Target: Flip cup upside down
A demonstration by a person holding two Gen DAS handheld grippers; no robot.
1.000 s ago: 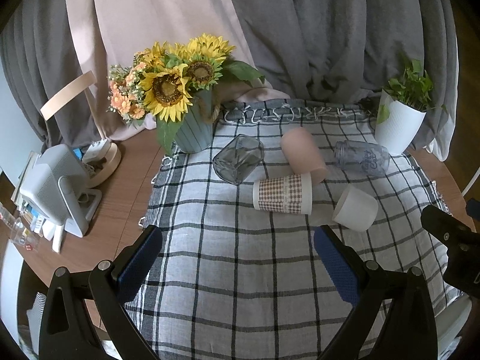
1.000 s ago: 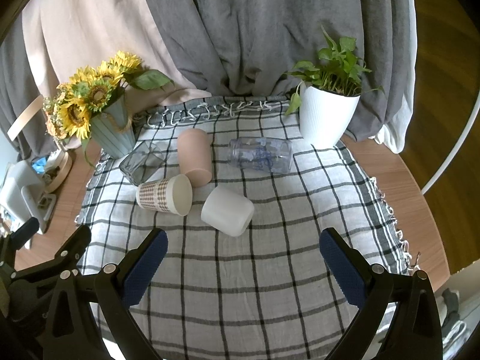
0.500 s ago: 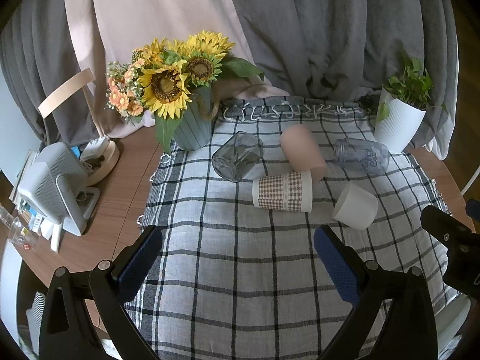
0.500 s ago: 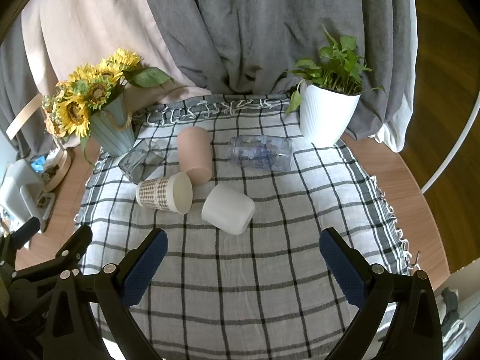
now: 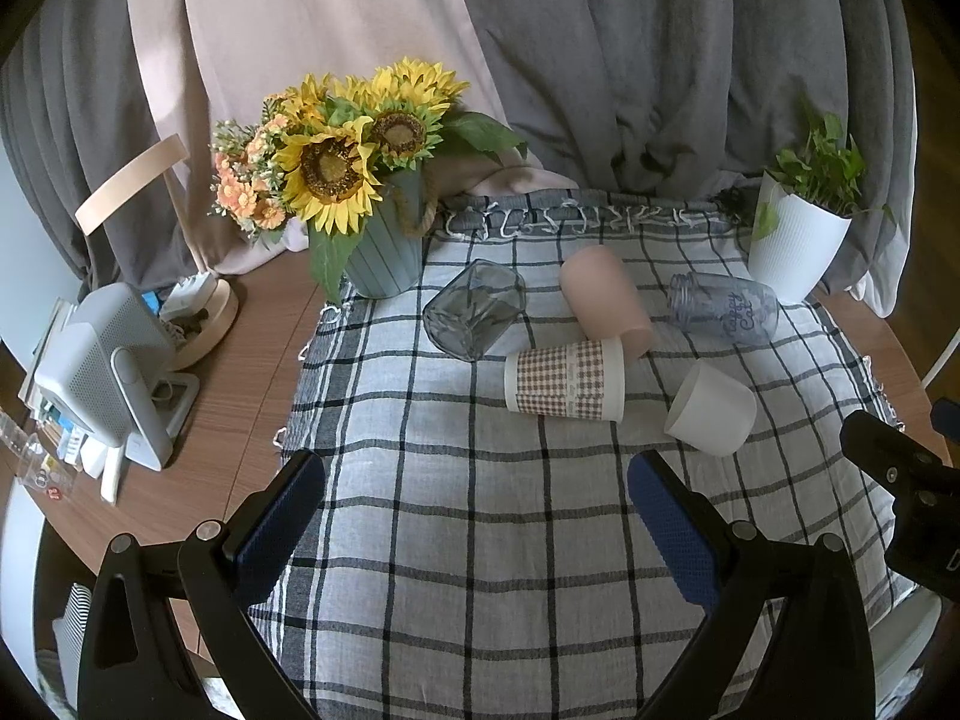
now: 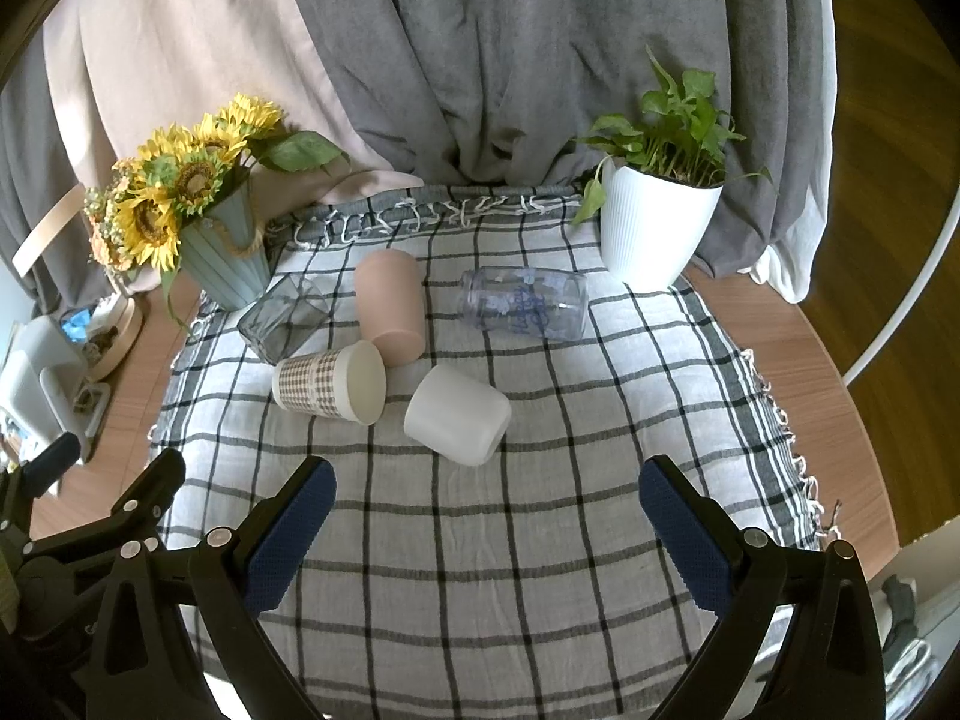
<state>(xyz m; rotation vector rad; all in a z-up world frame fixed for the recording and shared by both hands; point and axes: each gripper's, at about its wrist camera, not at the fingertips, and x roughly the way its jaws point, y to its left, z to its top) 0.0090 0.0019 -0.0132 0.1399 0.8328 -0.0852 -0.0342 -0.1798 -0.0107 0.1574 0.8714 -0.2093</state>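
Several cups lie on their sides on a checked cloth (image 5: 480, 540): a white cup (image 5: 711, 417) (image 6: 457, 415), a brown-checked paper cup (image 5: 564, 379) (image 6: 329, 382), a pink cup (image 5: 606, 300) (image 6: 389, 307), a grey square glass (image 5: 473, 317) (image 6: 282, 318) and a clear printed jar (image 5: 726, 309) (image 6: 525, 303). My left gripper (image 5: 474, 525) is open and empty, above the cloth short of the cups. My right gripper (image 6: 489, 531) is open and empty, just short of the white cup.
A sunflower vase (image 5: 384, 252) (image 6: 225, 264) stands at the back left and a white plant pot (image 5: 795, 255) (image 6: 657, 234) at the back right. Curtains hang behind. A white device (image 5: 102, 372) and clutter sit on the wooden table at left.
Both views have shifted very slightly; the cups lie as before and both grippers remain open and empty.
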